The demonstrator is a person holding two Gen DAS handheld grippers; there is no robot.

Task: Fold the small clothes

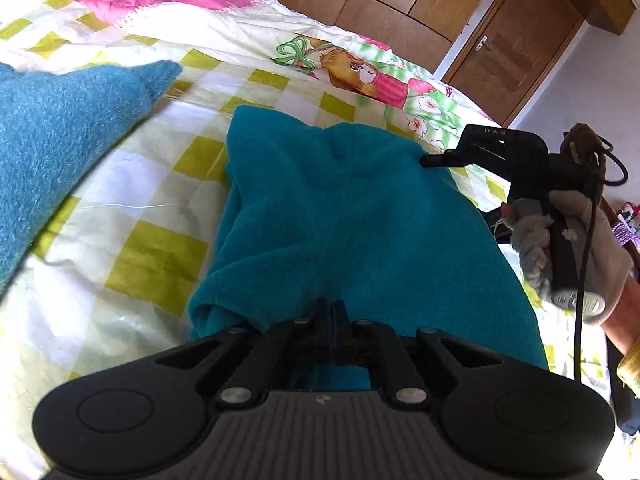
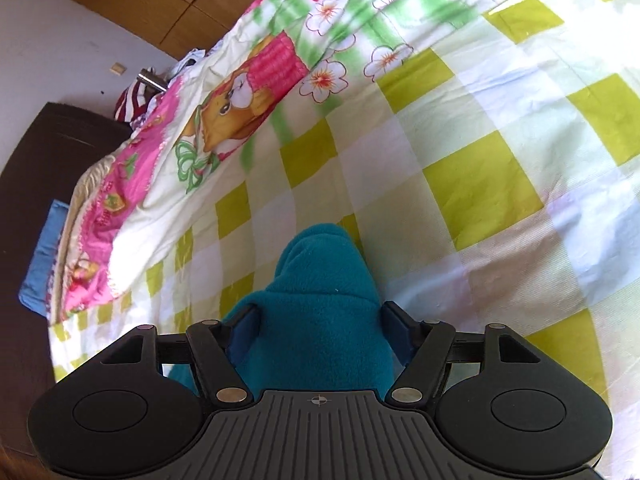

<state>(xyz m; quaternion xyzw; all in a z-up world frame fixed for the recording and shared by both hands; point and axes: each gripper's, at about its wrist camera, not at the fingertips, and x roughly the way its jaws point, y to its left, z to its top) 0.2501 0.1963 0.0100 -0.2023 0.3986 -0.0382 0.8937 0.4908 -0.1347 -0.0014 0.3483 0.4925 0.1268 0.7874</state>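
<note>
keep left gripper (image 1: 331,312) pinched narrow on teal fleece garment (image 1: 340,216) spread over checked yellow-green bedsheet (image 1: 132,216), right gripper (image 2: 320,320) clamping its far corner, then lift both evenly for a straight crease.

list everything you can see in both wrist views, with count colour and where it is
teal fleece garment: one, teal, spread on the bed between the two grippers
blue towel: one, lighter blue, on the bed at the left of the left wrist view
bedsheet: one, white with yellow-green checks and a pink cartoon border, covering the bed
wardrobe: one, brown wood, behind the bed
door: one, brown wood, right of the wardrobe
dark headboard: one, dark brown, at the bed's end in the right wrist view
left gripper: one, black, shut on the garment's near edge
right gripper: one, black, fingers apart with a bunch of the garment between them
gloved hand: one, grey glove, holding the right gripper
</note>
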